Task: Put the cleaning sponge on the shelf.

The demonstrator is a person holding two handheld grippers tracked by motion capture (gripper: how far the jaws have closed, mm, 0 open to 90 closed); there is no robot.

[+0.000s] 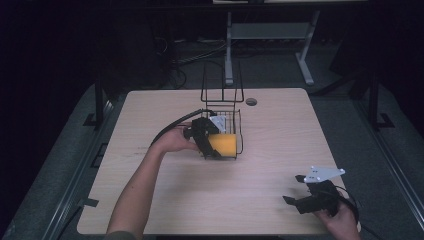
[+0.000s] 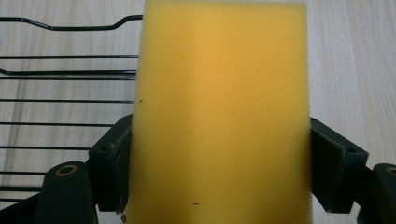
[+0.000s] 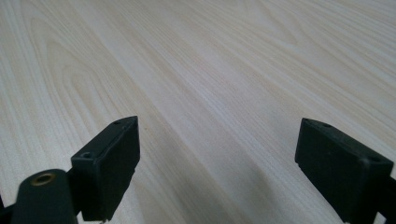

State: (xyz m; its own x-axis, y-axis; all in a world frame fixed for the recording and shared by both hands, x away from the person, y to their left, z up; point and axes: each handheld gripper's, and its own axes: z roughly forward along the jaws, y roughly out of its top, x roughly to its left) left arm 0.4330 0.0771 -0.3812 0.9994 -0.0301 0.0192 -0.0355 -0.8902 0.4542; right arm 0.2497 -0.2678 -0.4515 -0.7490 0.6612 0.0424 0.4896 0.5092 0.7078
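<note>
A yellow sponge (image 1: 223, 144) sits at the front of a black wire basket (image 1: 239, 117) in the middle of the table. My left gripper (image 1: 212, 145) is shut on the sponge (image 2: 219, 112), its two black jaws pressing the sponge's sides. Wire bars of the basket (image 2: 65, 100) run at the left in the left gripper view. My right gripper (image 1: 295, 190) hovers near the table's front right corner, open, with bare wood between its jaws (image 3: 217, 163).
The light wooden table (image 1: 165, 190) has a round cable hole (image 1: 251, 101) at the back. The basket's tall wire handle (image 1: 221, 82) rises behind it. Dark floor, cables and a desk frame (image 1: 270, 45) lie beyond the far edge.
</note>
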